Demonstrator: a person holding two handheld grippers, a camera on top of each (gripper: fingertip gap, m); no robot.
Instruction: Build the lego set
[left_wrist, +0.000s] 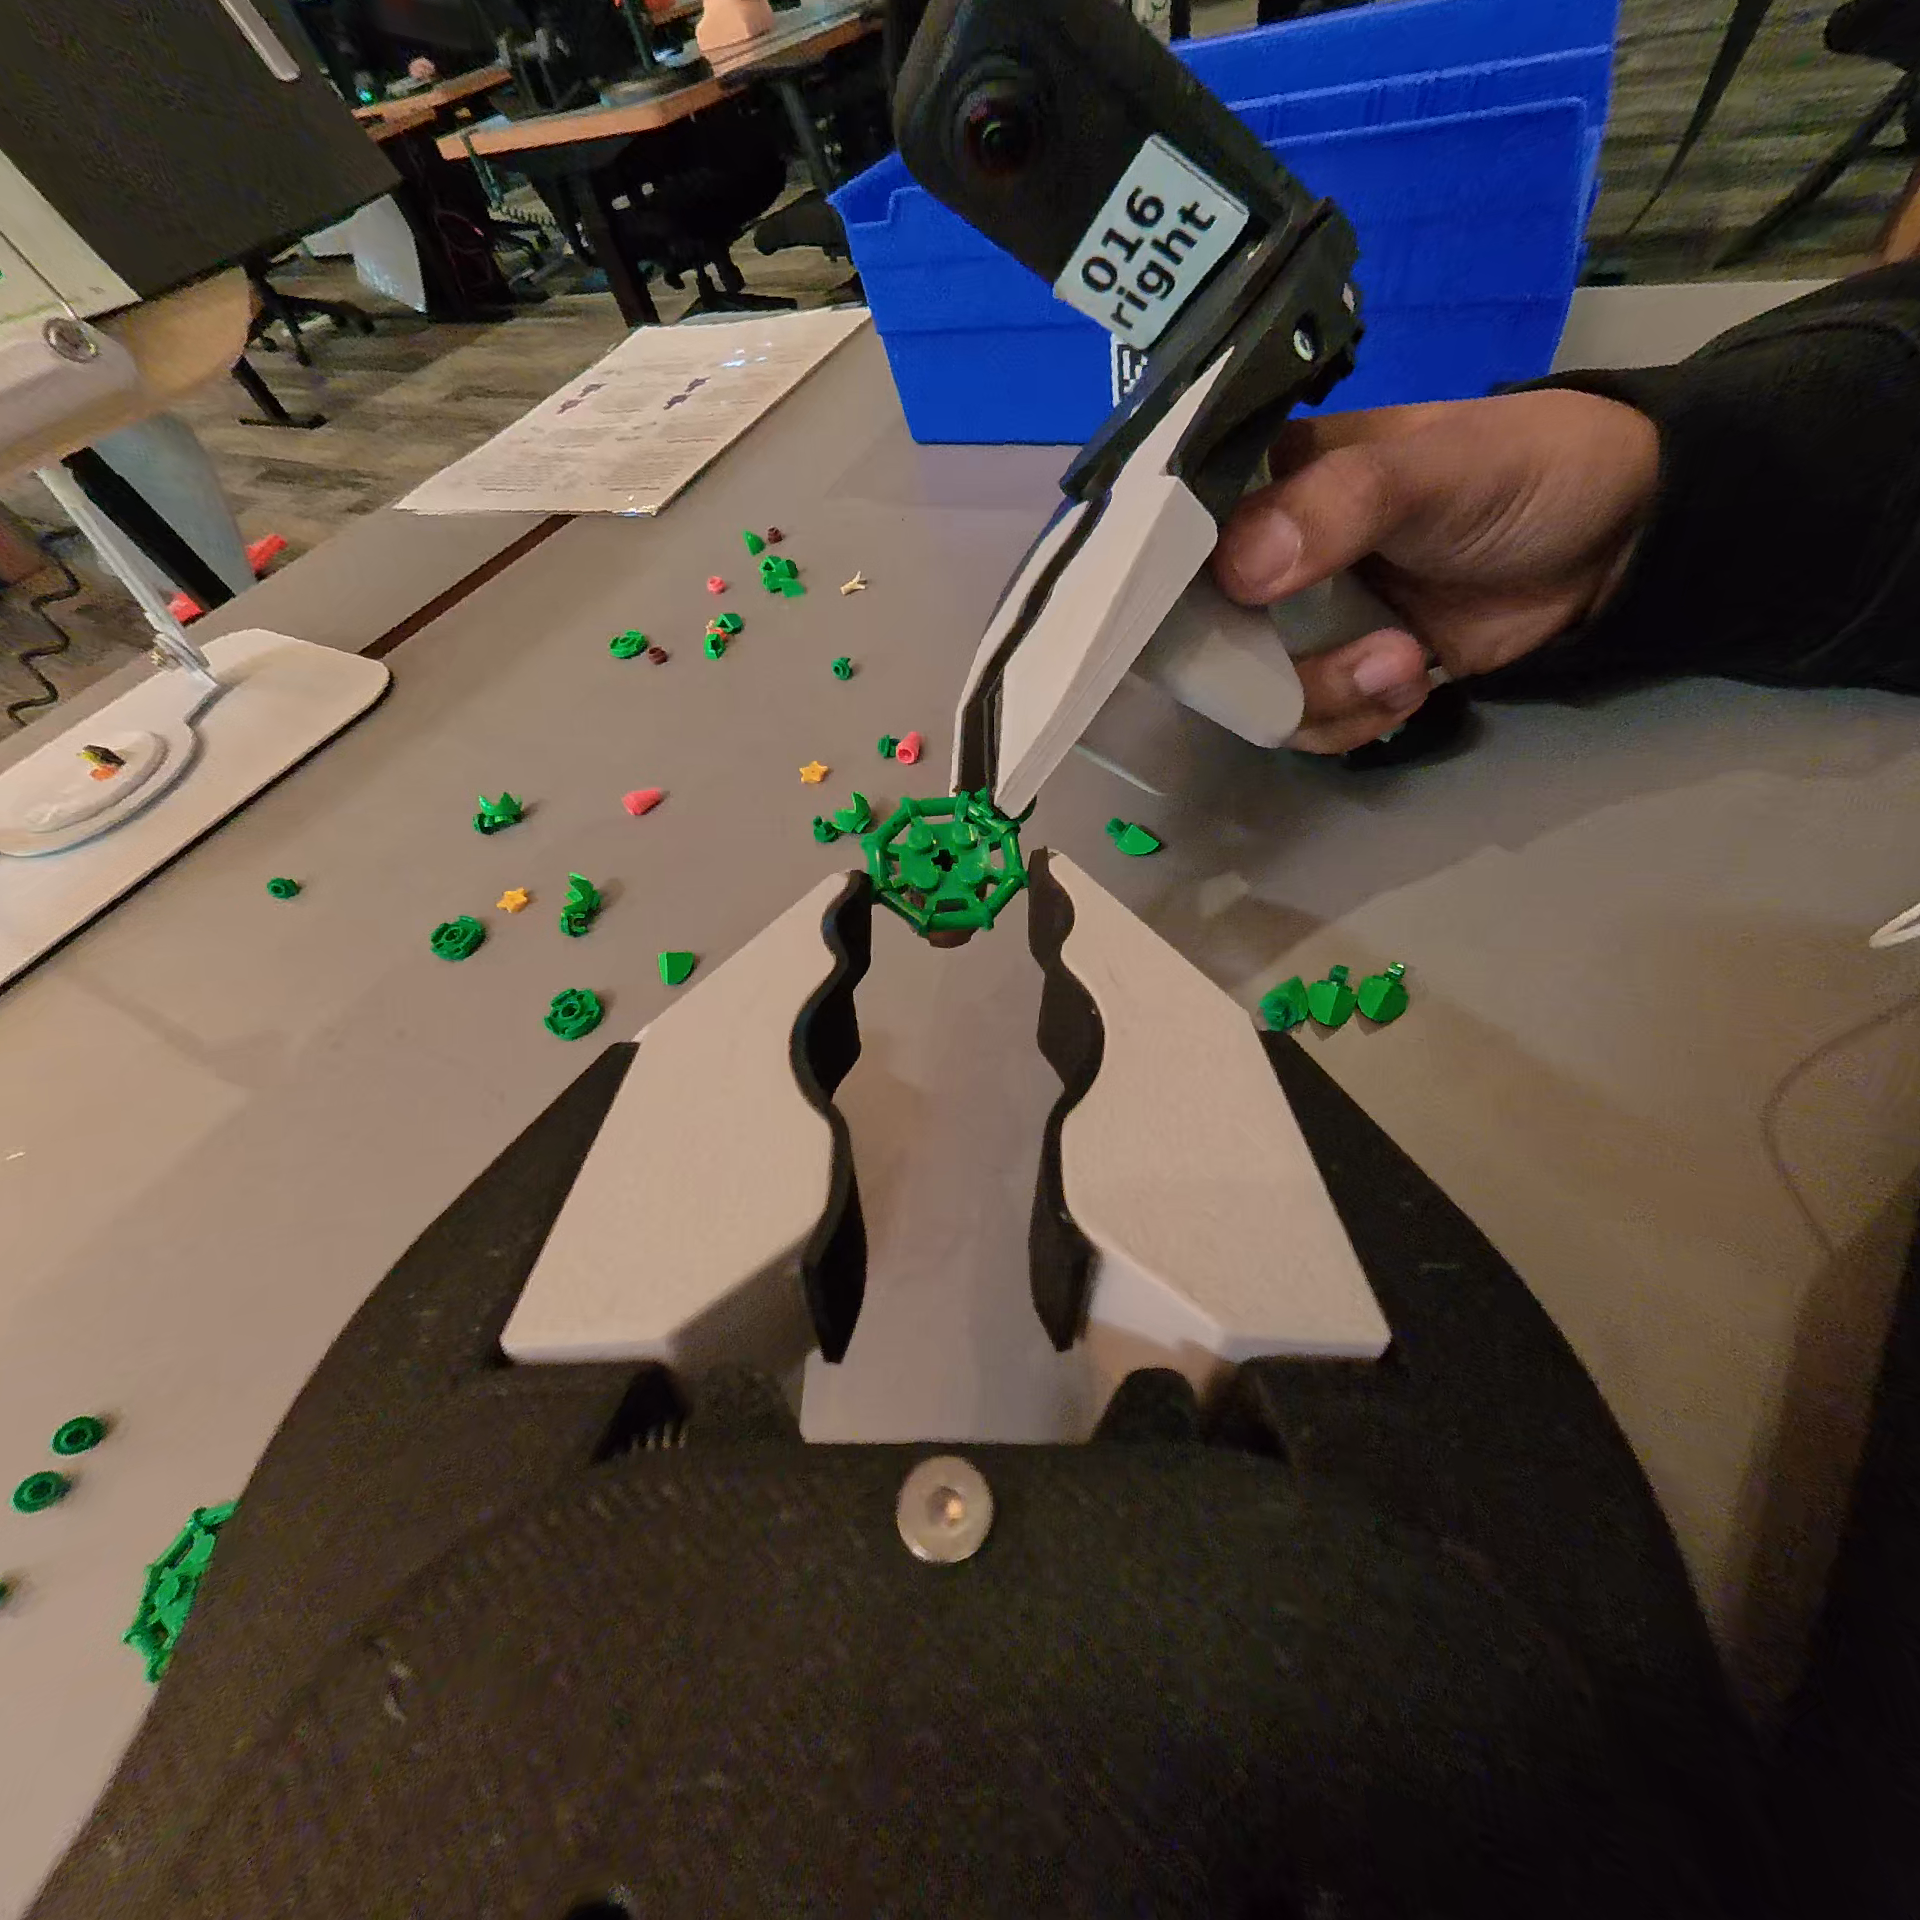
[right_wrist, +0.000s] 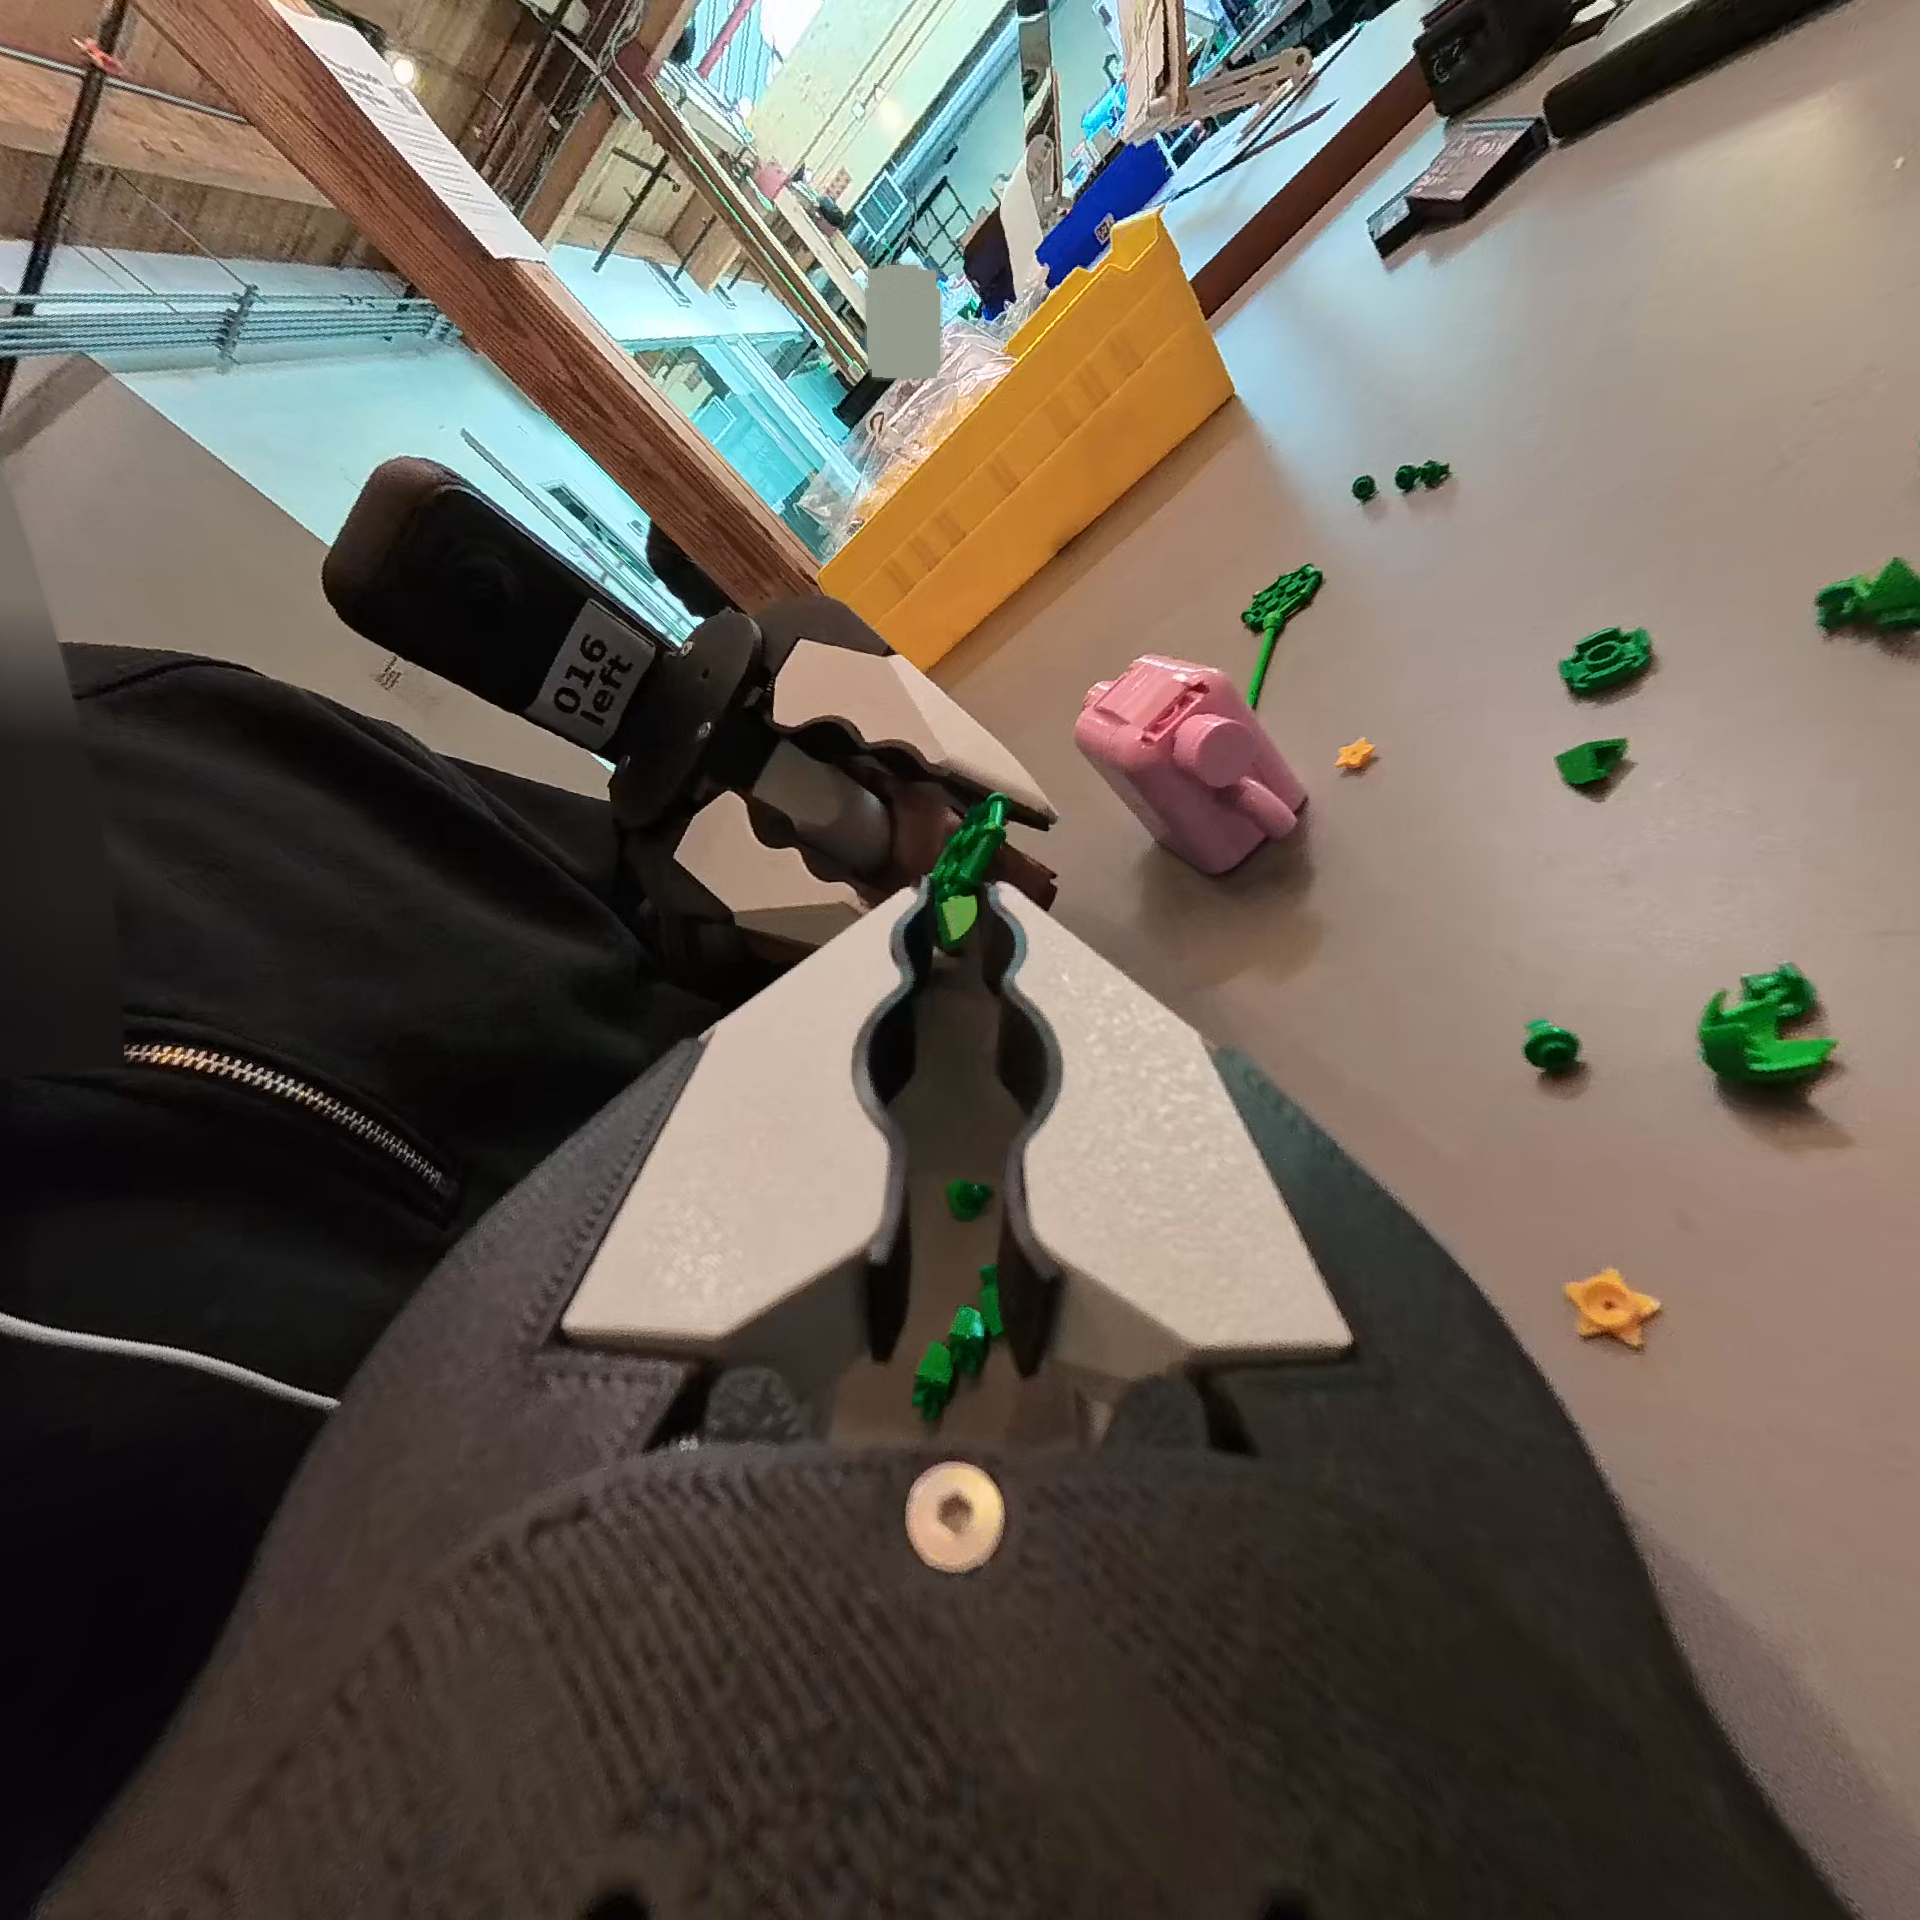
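My left gripper (left_wrist: 943, 885) is shut on a round green web-shaped lego piece (left_wrist: 943, 864) with a small brown piece under it, held just above the grey table (left_wrist: 416, 1091). My right gripper (right_wrist: 956, 906) is shut on a small green leaf piece (right_wrist: 954, 920) and holds it against the far rim of the web piece (right_wrist: 971, 836). In the left wrist view the right gripper (left_wrist: 982, 798) comes down from the upper right, a hand on its handle. In the right wrist view the left gripper (right_wrist: 1003, 831) comes in from the left.
Many small green, pink and yellow lego pieces lie scattered on the table, three green leaf pieces (left_wrist: 1335, 1000) at right. A blue bin (left_wrist: 1351, 260) and a paper sheet (left_wrist: 644, 426) lie behind. A yellow bin (right_wrist: 1039, 468), a pink block (right_wrist: 1195, 764) and a white stand base (left_wrist: 208, 717) are nearby. Less than 4 cm separates the two grippers' tips. Between my left fingertips and the pink block (right_wrist: 1195, 764) there is roughly 6 centimetres.
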